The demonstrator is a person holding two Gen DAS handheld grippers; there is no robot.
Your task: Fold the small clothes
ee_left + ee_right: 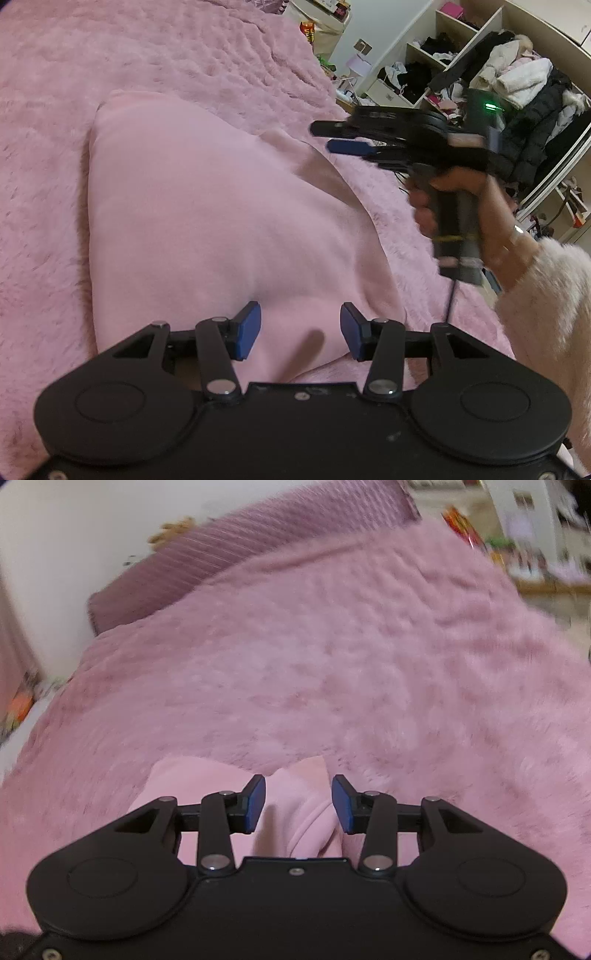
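Pink garment (207, 206): folded, flat on fuzzy pink blanket (74, 129) atop bed. Left tool (301, 328): over garment's near edge, pads apart, nothing gripped. Right tool (332, 138): raised at right, released, empty; hand (443, 199) w/ fluffy sleeve (546, 314). Bkgd: cluttered shelves (443, 55).

The left wrist view showed the right gripper (332, 138) smeared by motion, its fingers indistinct. The near edge of the pink garment (207, 206) was hidden behind the left gripper (301, 330) body. Clothes on the shelves (436, 70) were too small to identify. In the right wrist view, the items beyond the blanket (332, 657) at upper right were blurred beyond recognition.
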